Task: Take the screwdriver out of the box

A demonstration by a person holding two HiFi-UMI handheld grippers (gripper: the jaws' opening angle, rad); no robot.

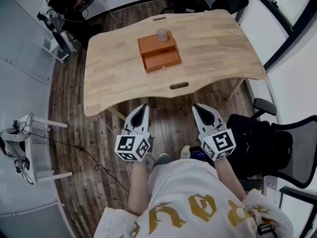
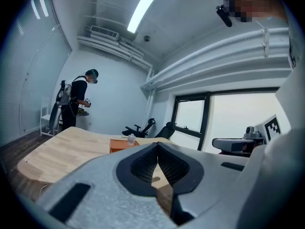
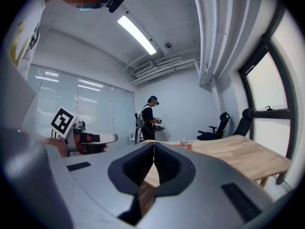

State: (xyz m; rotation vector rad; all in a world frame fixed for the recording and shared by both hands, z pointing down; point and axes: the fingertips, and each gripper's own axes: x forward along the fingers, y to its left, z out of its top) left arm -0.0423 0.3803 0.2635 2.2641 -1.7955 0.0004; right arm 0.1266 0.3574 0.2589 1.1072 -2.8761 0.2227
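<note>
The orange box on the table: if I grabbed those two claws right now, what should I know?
Left claw: shut, empty, short of the table.
Right claw: the same.
Orange box: mid-table, a small clear jar on top, knob side facing you. No screwdriver in sight.
Done: nothing.
Left: reach the box, open it, take the screwdriver out.

Bare wooden table (image 1: 218, 43) is seen all round the orange box (image 1: 159, 58), so it can be reached from the near edge. A small clear jar (image 1: 162, 34) is set on the box's top. A black chair (image 1: 290, 145) is parked close by at the right.
</note>
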